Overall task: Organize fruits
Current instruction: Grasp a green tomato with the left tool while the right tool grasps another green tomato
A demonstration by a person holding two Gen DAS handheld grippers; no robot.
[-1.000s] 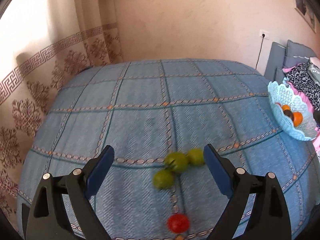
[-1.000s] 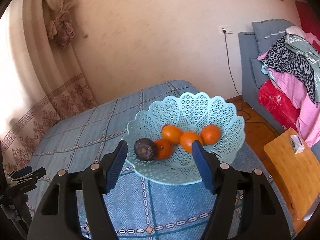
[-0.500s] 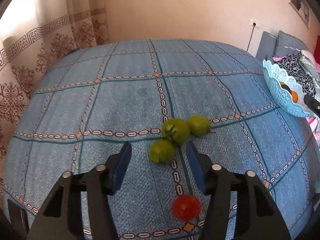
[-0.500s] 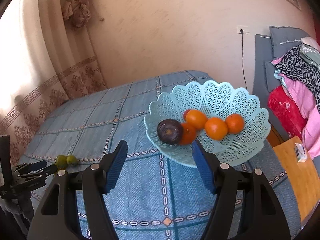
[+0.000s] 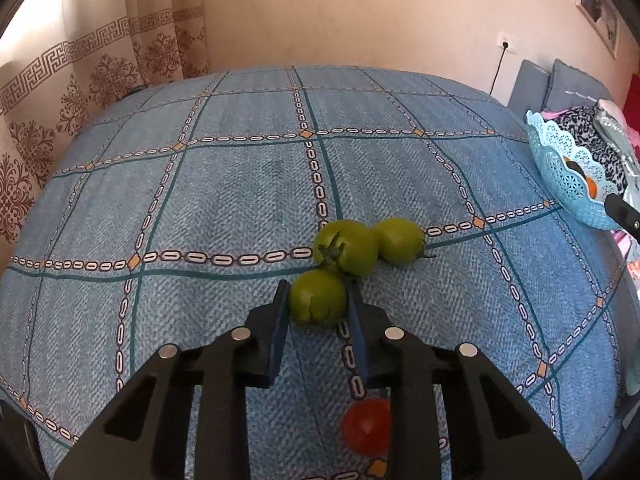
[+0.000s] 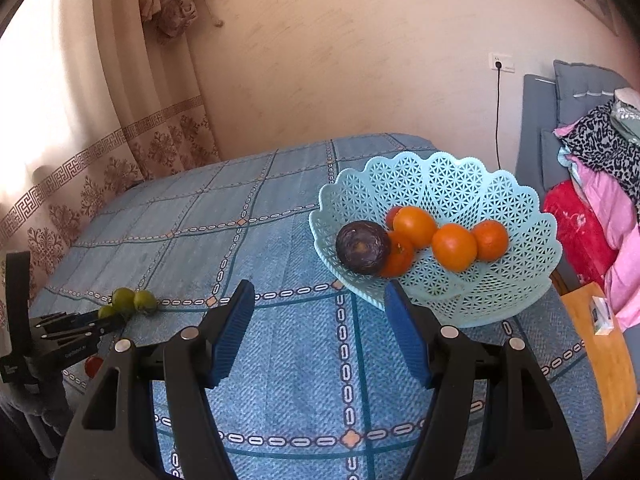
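My left gripper (image 5: pixel 318 302) is shut on the nearest green tomato (image 5: pixel 318 298), which rests on the blue bedspread. Two more green tomatoes (image 5: pixel 348 246) (image 5: pixel 400 240) lie just beyond it, touching. A red tomato (image 5: pixel 366 426) lies below the gripper. A light blue lattice basket (image 6: pixel 500 196) holds several oranges (image 6: pixel 454 246) and a dark purple fruit (image 6: pixel 362 246). My right gripper (image 6: pixel 320 328) is open and empty, just in front of the basket. The left gripper (image 6: pixel 106 320) and green tomatoes (image 6: pixel 132 300) show at far left in the right wrist view.
The basket (image 5: pixel 560 172) stands at the bed's right edge in the left wrist view. A patterned curtain (image 5: pixel 80 80) hangs left. A grey headboard with clothes (image 6: pixel 600 168) and a wooden stool (image 6: pixel 600 360) are to the right. The bedspread (image 5: pixel 240 200) spreads wide between tomatoes and basket.
My left gripper has moved forward and closed its jaws on the nearest green tomato. My right gripper has swung slightly left, staying open in front of the basket.
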